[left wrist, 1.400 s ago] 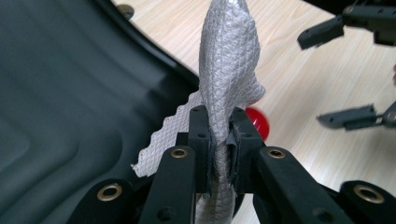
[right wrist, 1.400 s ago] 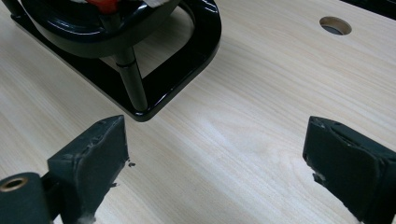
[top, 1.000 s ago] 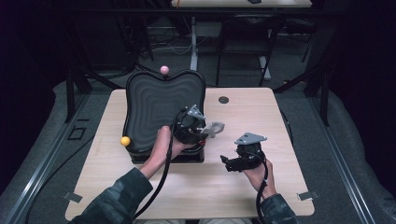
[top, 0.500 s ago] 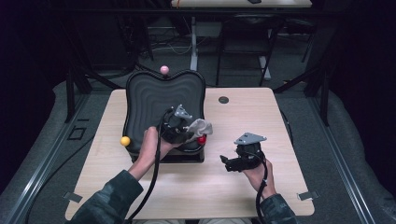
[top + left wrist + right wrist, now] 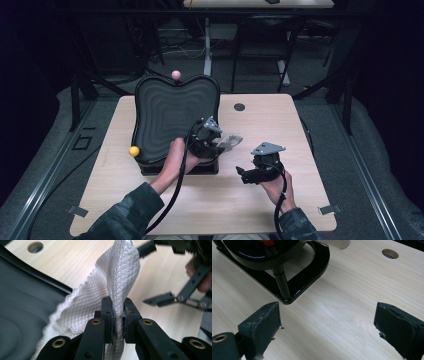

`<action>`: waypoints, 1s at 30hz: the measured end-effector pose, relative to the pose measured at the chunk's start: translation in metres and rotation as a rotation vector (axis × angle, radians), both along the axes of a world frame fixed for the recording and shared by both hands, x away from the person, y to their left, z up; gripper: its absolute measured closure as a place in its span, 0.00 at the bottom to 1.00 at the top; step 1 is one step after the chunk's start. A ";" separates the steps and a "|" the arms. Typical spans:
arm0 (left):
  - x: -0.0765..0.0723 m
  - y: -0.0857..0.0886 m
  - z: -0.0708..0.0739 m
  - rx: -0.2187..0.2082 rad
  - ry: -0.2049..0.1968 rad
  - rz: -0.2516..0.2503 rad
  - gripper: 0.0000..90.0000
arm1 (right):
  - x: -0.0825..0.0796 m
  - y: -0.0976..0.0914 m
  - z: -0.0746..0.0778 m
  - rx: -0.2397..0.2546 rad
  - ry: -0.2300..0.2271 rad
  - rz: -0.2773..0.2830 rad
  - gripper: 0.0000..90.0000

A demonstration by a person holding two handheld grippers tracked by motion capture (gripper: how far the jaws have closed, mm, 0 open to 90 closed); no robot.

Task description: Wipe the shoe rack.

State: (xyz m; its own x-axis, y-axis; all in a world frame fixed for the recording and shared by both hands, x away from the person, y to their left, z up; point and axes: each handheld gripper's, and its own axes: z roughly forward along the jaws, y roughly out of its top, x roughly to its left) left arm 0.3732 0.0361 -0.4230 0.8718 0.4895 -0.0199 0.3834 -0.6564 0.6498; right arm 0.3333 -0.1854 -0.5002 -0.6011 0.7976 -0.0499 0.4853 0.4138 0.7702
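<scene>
high view: above near edge, facing 12 o'clock, downward, far | left gripper view: close, along jaws | right gripper view: close, low | shared: table (image 5: 300, 130), hole (image 5: 239, 106), black stand (image 5: 312, 267)

A white quilted cloth (image 5: 117, 287) stands crumpled upright beside the black tray's edge.
</scene>
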 end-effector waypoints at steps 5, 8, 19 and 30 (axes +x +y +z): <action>-0.004 0.018 -0.012 0.015 0.042 0.003 0.91 | 0.000 0.001 0.000 -0.015 0.005 -0.006 0.07; -0.004 0.024 -0.013 0.015 0.035 0.025 0.91 | 0.000 0.001 -0.001 -0.016 0.008 -0.004 0.07; -0.019 0.057 -0.026 -0.005 -0.044 0.151 0.91 | 0.001 0.003 0.003 -0.010 0.001 0.003 0.13; -0.025 0.026 -0.046 -0.050 -0.094 0.123 0.89 | 0.001 0.001 0.003 0.006 0.005 0.003 0.15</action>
State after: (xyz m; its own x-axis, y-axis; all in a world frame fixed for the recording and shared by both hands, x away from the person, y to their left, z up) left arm 0.3479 0.0625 -0.4687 0.8045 0.5931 0.0321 0.3946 -0.5741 0.7174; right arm 0.3341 -0.1841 -0.4971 -0.6039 0.7959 -0.0424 0.4877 0.4111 0.7702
